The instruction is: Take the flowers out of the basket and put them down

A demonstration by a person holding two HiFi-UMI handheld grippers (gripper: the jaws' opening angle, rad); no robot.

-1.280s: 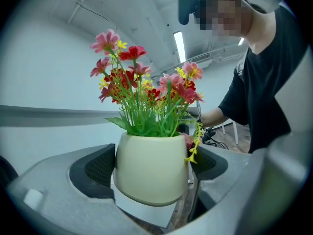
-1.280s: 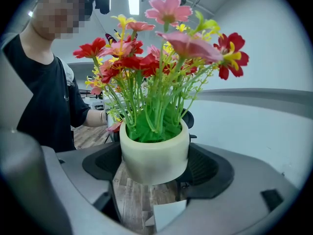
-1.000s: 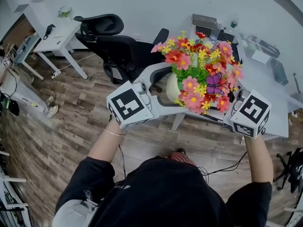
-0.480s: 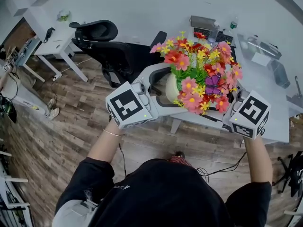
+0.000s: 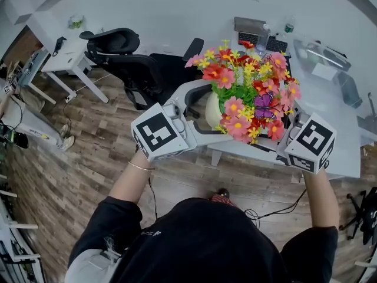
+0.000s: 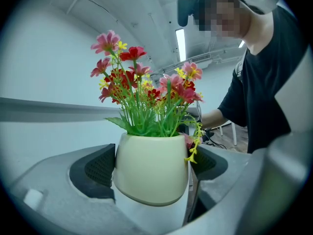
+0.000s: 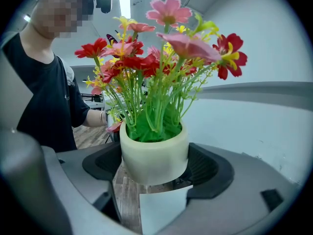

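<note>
Two holds: left gripper (image 6: pixel 154 165) and right gripper (image 7: pixel 155 165) clamp cream pot (image 5: pixel 213 109) | flowers (image 5: pixel 247 90) pink, red, yellow, upright

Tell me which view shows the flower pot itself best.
Left gripper view: the pot sits large between the jaws, its whole side and bottom edge showing. The right gripper view shows it too, but smaller. In the head view the flowers hide all but a cream sliver.
</note>
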